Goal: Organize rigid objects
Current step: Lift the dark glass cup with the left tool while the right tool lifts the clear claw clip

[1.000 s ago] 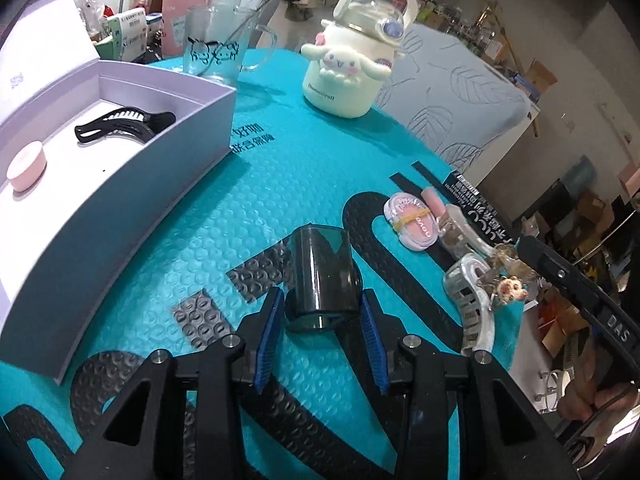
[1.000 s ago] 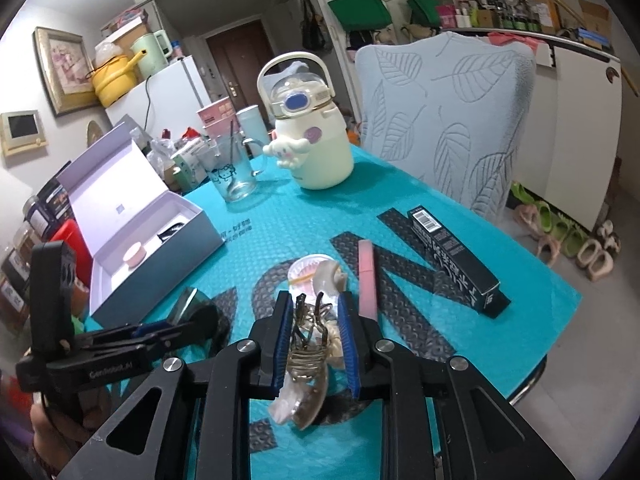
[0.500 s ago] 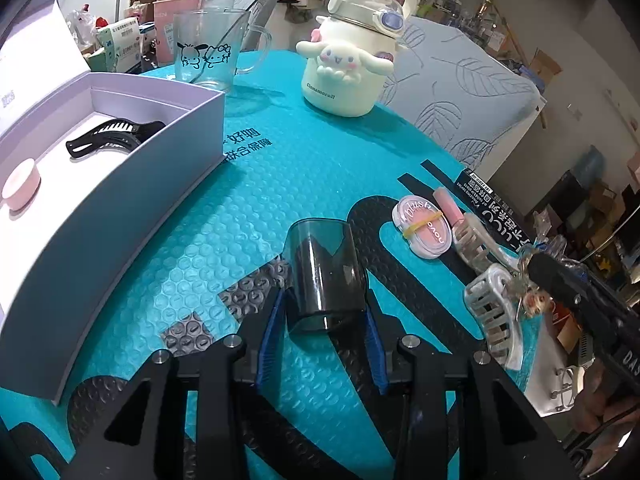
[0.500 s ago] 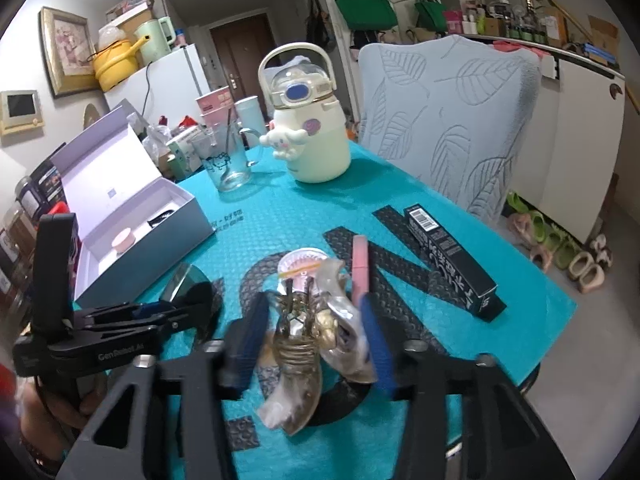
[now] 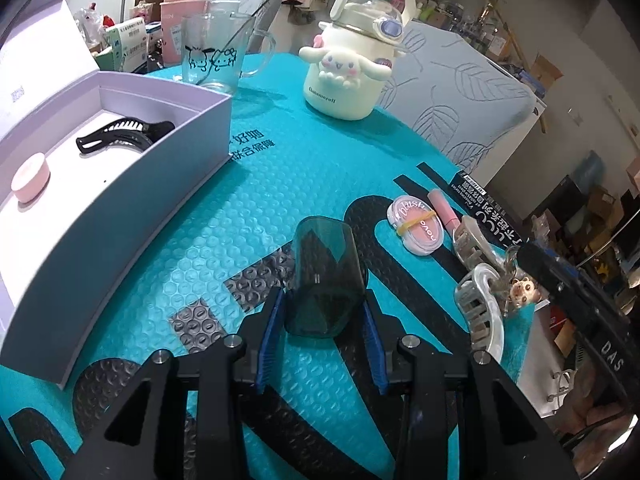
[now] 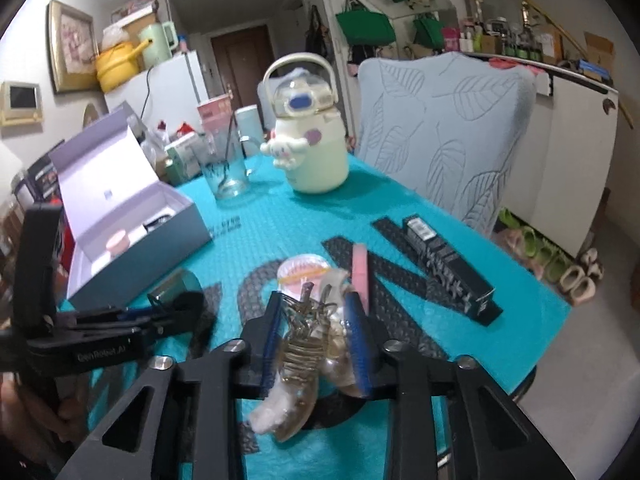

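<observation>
So the left claw (image 5: 323,322) pinches the smoky cup (image 5: 326,280) — right claw (image 6: 314,334) is closing around the clear hair clip (image 6: 298,356) on the tabletop (image 6: 280,216).

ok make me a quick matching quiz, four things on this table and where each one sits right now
Things:
1. black hair clip
2. dark cap
3. clear hair claws
4. blush compact

Places:
A. between the right tool's fingers
B. inside the lavender box
C. on the mat beside a pink tube
D. between the left tool's fingers

Pairs: 1-B, 2-D, 3-A, 4-C
</observation>
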Available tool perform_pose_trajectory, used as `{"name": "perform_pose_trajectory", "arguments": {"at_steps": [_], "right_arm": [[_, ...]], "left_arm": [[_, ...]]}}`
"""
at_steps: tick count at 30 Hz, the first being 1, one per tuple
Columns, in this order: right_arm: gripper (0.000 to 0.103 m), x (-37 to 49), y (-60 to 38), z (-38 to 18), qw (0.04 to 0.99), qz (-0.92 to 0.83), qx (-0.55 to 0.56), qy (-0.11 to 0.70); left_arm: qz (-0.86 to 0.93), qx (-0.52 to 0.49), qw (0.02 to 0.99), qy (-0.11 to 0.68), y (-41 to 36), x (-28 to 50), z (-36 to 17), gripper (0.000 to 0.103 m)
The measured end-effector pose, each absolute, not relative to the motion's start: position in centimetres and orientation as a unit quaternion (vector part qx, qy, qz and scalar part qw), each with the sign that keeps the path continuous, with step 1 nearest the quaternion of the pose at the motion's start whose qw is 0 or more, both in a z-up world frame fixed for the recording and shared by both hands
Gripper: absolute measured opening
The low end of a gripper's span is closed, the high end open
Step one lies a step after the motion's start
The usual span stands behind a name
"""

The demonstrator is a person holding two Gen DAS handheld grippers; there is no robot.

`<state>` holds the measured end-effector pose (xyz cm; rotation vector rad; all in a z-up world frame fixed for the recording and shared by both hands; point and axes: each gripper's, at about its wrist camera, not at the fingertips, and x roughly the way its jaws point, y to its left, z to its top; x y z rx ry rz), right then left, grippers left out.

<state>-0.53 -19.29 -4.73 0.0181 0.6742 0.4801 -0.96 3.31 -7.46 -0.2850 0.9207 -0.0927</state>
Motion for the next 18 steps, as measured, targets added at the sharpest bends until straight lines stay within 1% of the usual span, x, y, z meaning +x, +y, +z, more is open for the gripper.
{"name": "perform_pose_trajectory", "arguments": {"at_steps": [4,6,12,18], "right_arm": [[0.029,-0.4,-19.1,-4.8,0.911,0.239,0.009,0.335],[0.029,-0.6,-19.2,-4.6,0.912,0.24,0.013,0.332],[0.029,-1.1,-19.3,-3.6,0.916,0.245,0.016,0.317],[0.029,-1.3,-18.8,-3.3,0.914,0.256,0.014,0.315]], "left_arm": [[-0.045,-0.133,0.888,0.437,3.1,-1.3,-7.0,0.038],[-0.043,-0.13,0.89,0.434,3.1,-1.5,-6.6,0.035],[-0.039,-0.128,0.894,0.429,3.2,-1.6,-6.1,0.032],[-0.044,-0.121,0.894,0.43,3.3,-1.5,-6.2,0.032]]}}
